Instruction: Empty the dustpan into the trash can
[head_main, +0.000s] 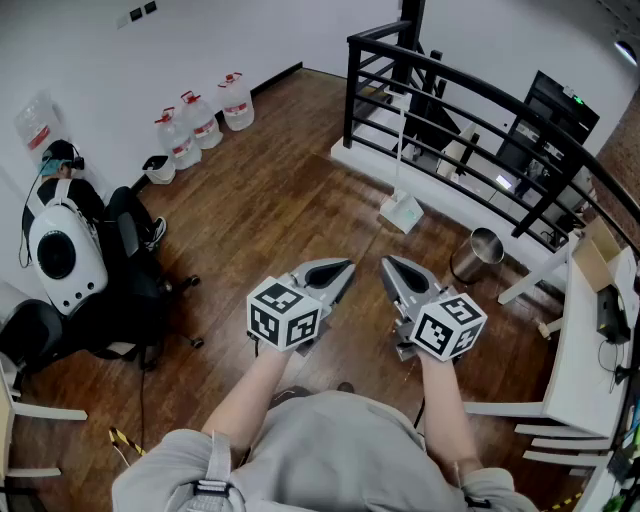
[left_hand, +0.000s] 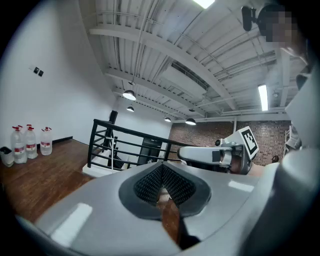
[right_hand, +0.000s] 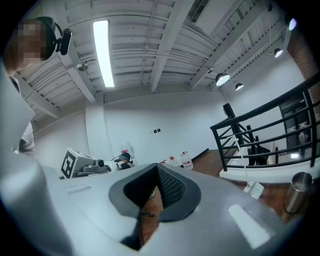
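A white dustpan (head_main: 403, 212) with a thin upright handle stands on the wood floor by the railing's base; it also shows in the right gripper view (right_hand: 256, 189). A round metal trash can (head_main: 476, 256) (right_hand: 298, 192) stands to its right. My left gripper (head_main: 345, 266) (left_hand: 161, 167) and right gripper (head_main: 388, 262) (right_hand: 157, 167) hover side by side in front of my body, well short of both. Each has its jaws shut tip to tip, with nothing between them.
A black railing (head_main: 470, 110) on a white base runs behind the dustpan. Three water jugs (head_main: 200, 120) stand at the far wall. A person with a white backpack (head_main: 62, 250) sits at the left by a black chair. A white table (head_main: 590, 340) is at the right.
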